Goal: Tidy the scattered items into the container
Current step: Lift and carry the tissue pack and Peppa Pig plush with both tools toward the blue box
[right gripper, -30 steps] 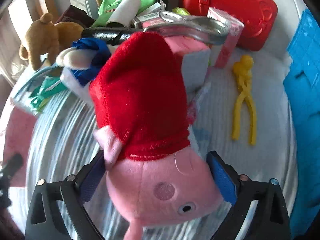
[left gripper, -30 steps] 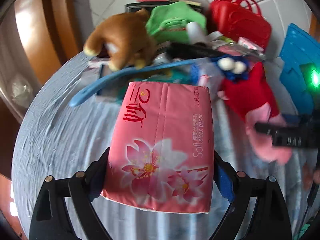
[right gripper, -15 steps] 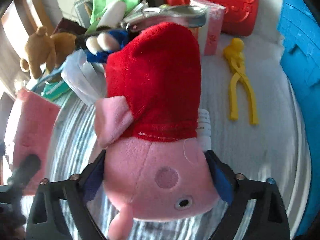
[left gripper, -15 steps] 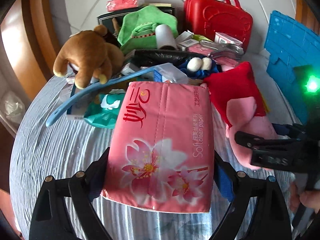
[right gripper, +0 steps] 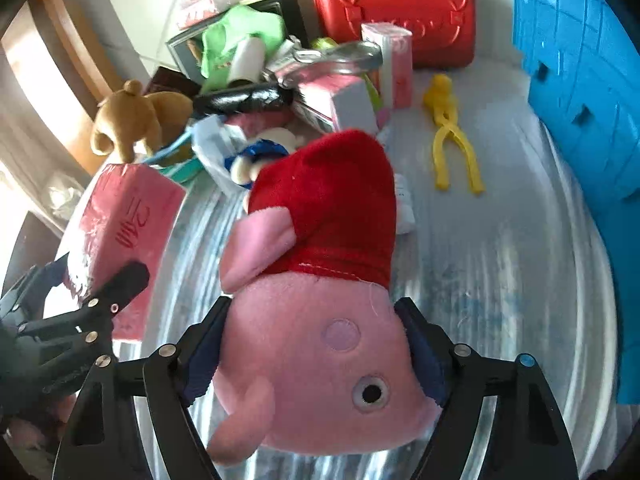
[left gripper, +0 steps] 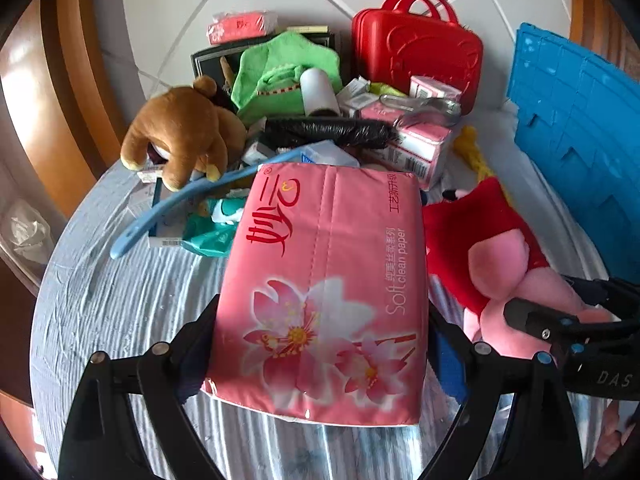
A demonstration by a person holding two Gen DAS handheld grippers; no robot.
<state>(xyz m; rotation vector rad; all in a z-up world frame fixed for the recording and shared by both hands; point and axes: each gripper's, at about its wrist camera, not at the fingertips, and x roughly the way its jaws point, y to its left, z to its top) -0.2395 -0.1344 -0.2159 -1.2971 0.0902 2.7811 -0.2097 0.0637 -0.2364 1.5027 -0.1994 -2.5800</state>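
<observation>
Left wrist view: the left gripper (left gripper: 320,344) clamps a pink tissue pack (left gripper: 324,284) above the grey cloth-covered table (left gripper: 100,300) — clutter piled beyond, blue container (left gripper: 580,152) at right.

Right wrist view: the right gripper (right gripper: 316,348), jaws just closing in, squeezes the pink pig plush (right gripper: 320,320) by its head — blue container (right gripper: 580,60) at upper right.

tissue pack (left gripper: 324,280): glossy plastic film | pig toy (right gripper: 320,280): soft plush | crate (left gripper: 580,152): matt blue plastic
</observation>
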